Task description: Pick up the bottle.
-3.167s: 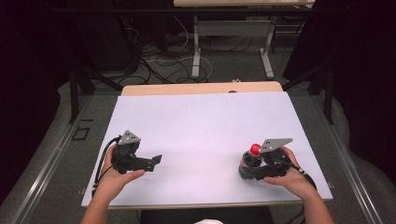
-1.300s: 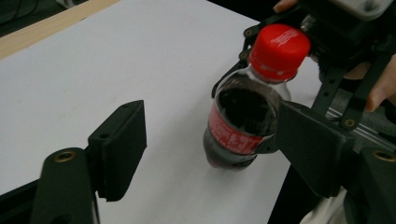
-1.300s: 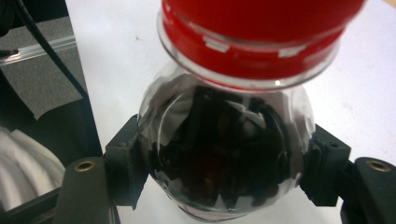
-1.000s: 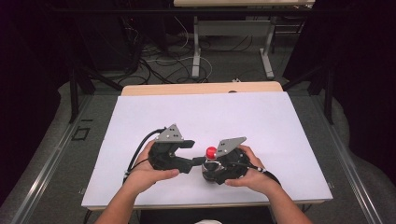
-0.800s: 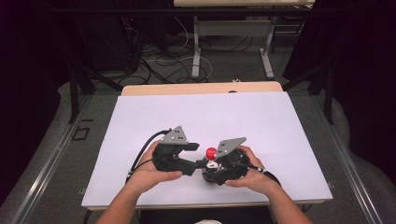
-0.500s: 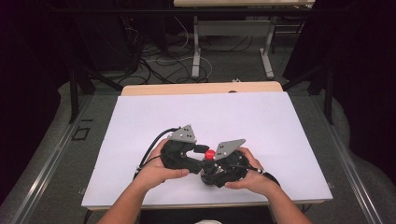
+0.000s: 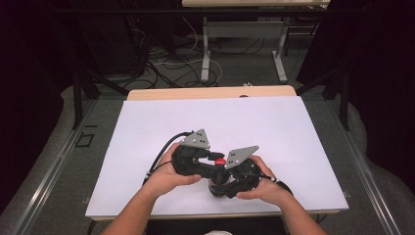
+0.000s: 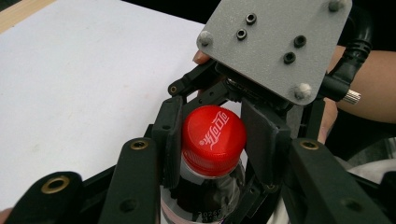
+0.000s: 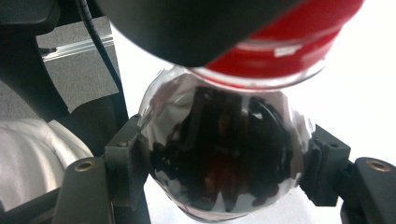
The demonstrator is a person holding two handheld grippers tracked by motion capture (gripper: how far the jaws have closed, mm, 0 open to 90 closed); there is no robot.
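A small cola bottle point(image 9: 224, 154) with dark drink and a red cap point(image 8: 212, 140) is held upright just above the white table point(image 7: 274, 122), near its front edge. My right gripper point(image 9: 224, 163) is shut on the bottle's round body, one pad on each side. My left gripper point(image 8: 215, 137) has come in from the left, and its jaws have just been closing with the cap between them. Both pads now press on the red cap point(image 7: 220, 160). In the high view the left gripper point(image 7: 208, 162) and the right gripper point(image 7: 224, 182) meet at the bottle.
The white table top stretches far to the left, right and back of the hands. A wooden strip point(image 7: 210, 92) borders its far edge. Beyond it, table legs and cables point(image 7: 195, 58) lie on the floor.
The left hand moved right to the right gripper, which kept still with the bottle. The left jaws came around the red cap and closed on it.
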